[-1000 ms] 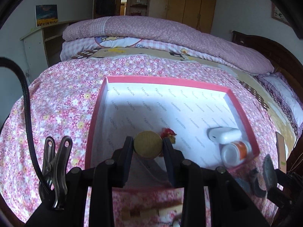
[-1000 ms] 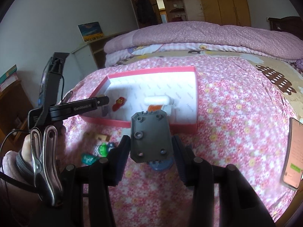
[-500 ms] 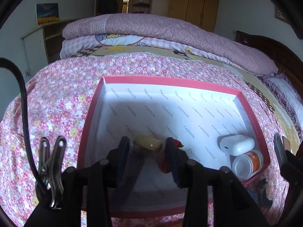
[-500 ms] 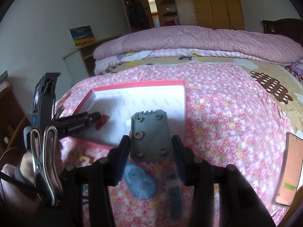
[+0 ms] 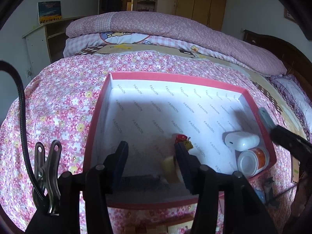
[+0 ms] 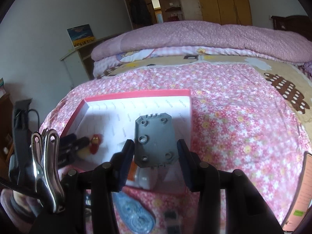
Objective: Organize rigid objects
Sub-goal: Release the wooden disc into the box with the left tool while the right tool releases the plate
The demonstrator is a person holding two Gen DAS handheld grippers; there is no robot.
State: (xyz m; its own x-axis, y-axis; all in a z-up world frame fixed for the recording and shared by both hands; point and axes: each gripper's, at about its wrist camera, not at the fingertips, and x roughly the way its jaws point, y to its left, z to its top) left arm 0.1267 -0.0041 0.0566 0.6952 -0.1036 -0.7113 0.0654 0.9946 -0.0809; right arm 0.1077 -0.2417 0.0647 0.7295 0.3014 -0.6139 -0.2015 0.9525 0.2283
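Note:
A pink box with a white printed lining (image 5: 97, 113) lies on the flowered bedspread; it also shows in the right wrist view (image 6: 136, 93). My left gripper (image 5: 151, 156) is open inside the box, near its front wall. A pale yellow round object (image 5: 168, 164) lies on the box floor against the right finger. A small red figure (image 5: 180, 137), a white earbud case (image 5: 241, 140) and a white-and-orange jar (image 5: 251, 159) lie in the box. My right gripper (image 6: 156, 152) is shut on a grey plate with holes (image 6: 155, 138), above the box's near right corner.
A blue patterned oval object (image 6: 134, 214) and a small dark block (image 6: 172, 220) lie on the bedspread in front of the box. A phone (image 6: 302, 193) lies at the right. Wooden pieces (image 5: 154, 227) lie below the box's front edge. Folded quilts (image 5: 156, 29) are piled behind.
My left gripper opened and let go of the yellow object, which now lies on the box floor. My right gripper carried the grey plate over the box's corner.

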